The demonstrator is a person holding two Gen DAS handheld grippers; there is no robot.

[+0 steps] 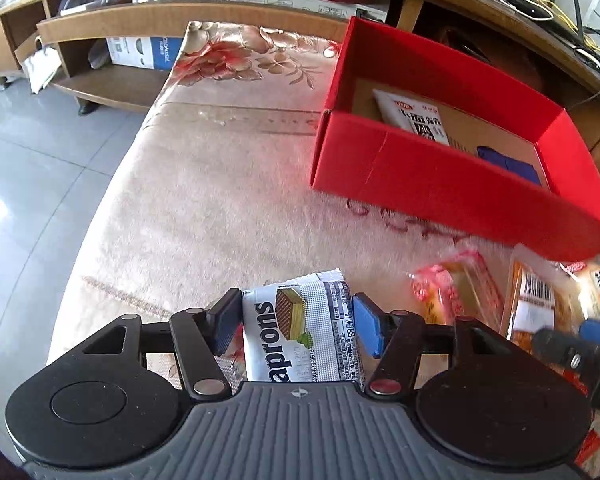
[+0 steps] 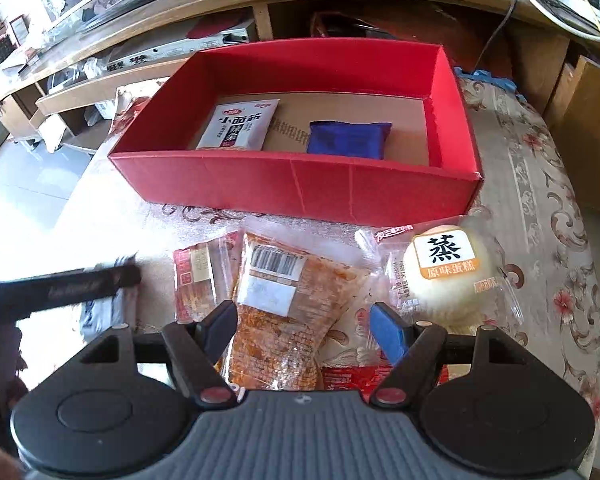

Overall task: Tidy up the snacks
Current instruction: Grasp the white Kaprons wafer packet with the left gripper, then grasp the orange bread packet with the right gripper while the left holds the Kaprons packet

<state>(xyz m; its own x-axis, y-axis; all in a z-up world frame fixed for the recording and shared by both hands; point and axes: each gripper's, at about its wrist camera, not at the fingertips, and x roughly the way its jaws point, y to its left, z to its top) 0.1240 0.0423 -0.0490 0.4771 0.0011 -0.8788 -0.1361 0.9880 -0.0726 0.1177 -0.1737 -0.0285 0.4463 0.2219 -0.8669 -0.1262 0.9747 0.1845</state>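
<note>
Floral-cloth bench (image 1: 204,184), red box (image 1: 432,184) holding two packets.
Your left gripper (image 1: 296,326) clamps the wafer pack (image 1: 300,332); your right gripper (image 2: 304,326) gapes over the spicy strip pack (image 2: 284,304).

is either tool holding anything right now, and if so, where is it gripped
The left tool pinches the silver wafer packet by its two long side edges. The right tool is open, holding nothing, above the orange snack bag.

Bare counter (image 1: 204,200) lay ahead-left of left tool (image 1: 296,320). Red box (image 1: 440,184) wall blocked ahead-right. Snack packets (image 2: 284,292) crowded counter ahead of right tool (image 2: 304,324).
</note>
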